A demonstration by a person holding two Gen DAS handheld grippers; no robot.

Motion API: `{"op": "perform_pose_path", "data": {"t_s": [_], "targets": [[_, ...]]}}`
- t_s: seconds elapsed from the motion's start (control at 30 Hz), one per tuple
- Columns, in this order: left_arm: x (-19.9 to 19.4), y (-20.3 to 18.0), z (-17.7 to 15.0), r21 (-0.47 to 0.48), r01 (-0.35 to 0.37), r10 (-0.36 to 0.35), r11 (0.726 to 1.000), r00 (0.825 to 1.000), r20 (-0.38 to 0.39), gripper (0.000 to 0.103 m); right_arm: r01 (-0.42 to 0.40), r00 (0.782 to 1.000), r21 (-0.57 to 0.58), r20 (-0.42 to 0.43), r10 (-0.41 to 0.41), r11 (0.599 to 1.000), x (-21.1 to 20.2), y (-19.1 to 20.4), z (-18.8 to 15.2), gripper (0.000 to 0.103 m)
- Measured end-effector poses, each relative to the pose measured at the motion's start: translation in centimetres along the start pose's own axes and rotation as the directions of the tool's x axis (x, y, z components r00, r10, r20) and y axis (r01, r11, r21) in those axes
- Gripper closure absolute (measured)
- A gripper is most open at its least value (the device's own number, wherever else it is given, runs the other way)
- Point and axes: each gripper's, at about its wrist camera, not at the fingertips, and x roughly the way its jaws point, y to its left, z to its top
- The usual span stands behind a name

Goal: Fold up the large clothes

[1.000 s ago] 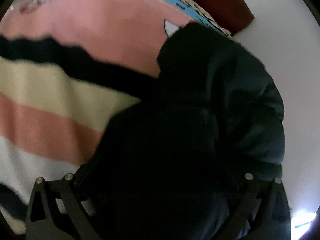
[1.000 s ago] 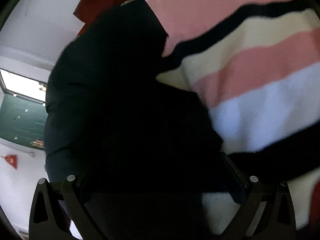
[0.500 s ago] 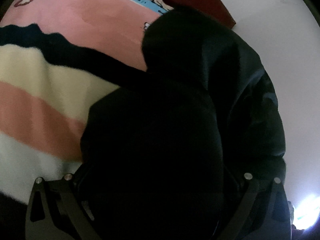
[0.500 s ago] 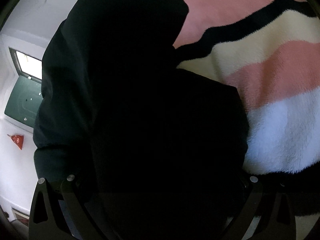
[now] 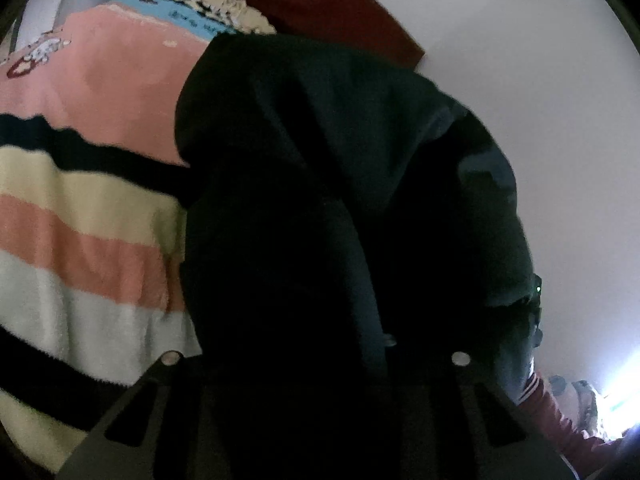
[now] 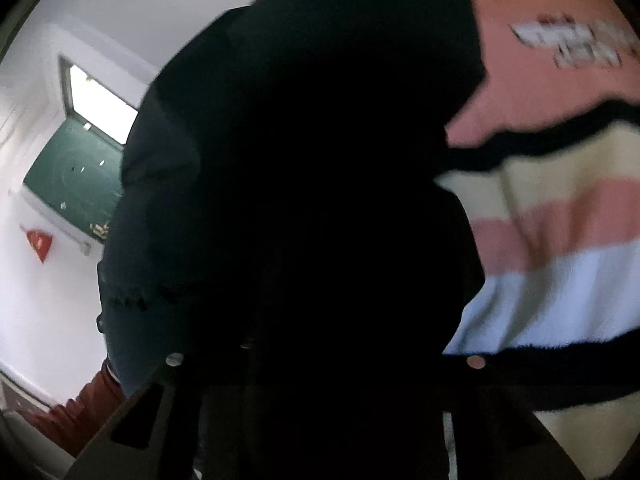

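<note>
A large dark hooded garment (image 5: 320,160) fills the middle of the left wrist view, bunched up and lifted off the striped blanket (image 5: 80,220). My left gripper (image 5: 316,356) is closing its jaws on a fold of it; the fingertips are buried in the cloth. In the right wrist view the same dark garment (image 6: 320,120) hangs over my right gripper (image 6: 324,352), whose jaws are also closing with cloth between them. The right gripper's fingertips are hidden too.
The garment sits on a bed with a pink, cream, white and black striped blanket (image 6: 560,220). A dark red cushion (image 5: 320,0) lies at the far end against a white wall (image 5: 520,80). A green door (image 6: 76,176) is at left. Red cloth (image 5: 560,420) shows low right.
Both grippers' jaws have come much closer together on the dark garment. Both hands have risen, and the garment is bunched higher off the blanket.
</note>
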Motion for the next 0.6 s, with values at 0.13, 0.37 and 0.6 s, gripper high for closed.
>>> {"op": "perform_pose_path", "data": {"t_s": [0.13,0.37,0.6], "targets": [[-2.3,-1.8,-0.7,0.022,0.010,-0.010,1.000,1.000,0.008,0.080,-0.029,0.998,-0.063,0.053,0.032,0.998,-1.5,3.8,0.6,0.080],[-6.1,-4.4,-0.7,0.065,0.002,-0.002,0.998,1.000,-0.004,0.080,-0.069,0.996,-0.081,0.043,0.073,0.994,-4.7,7.7,-0.1,0.080],[-4.4,2.1,-1.8,-0.014,-0.127,0.126,0.992,0.990,-0.063,0.069,0.032,0.999,0.101,-0.017,-0.031,0.994,-2.6,0.8,-1.5,0.071]]}}
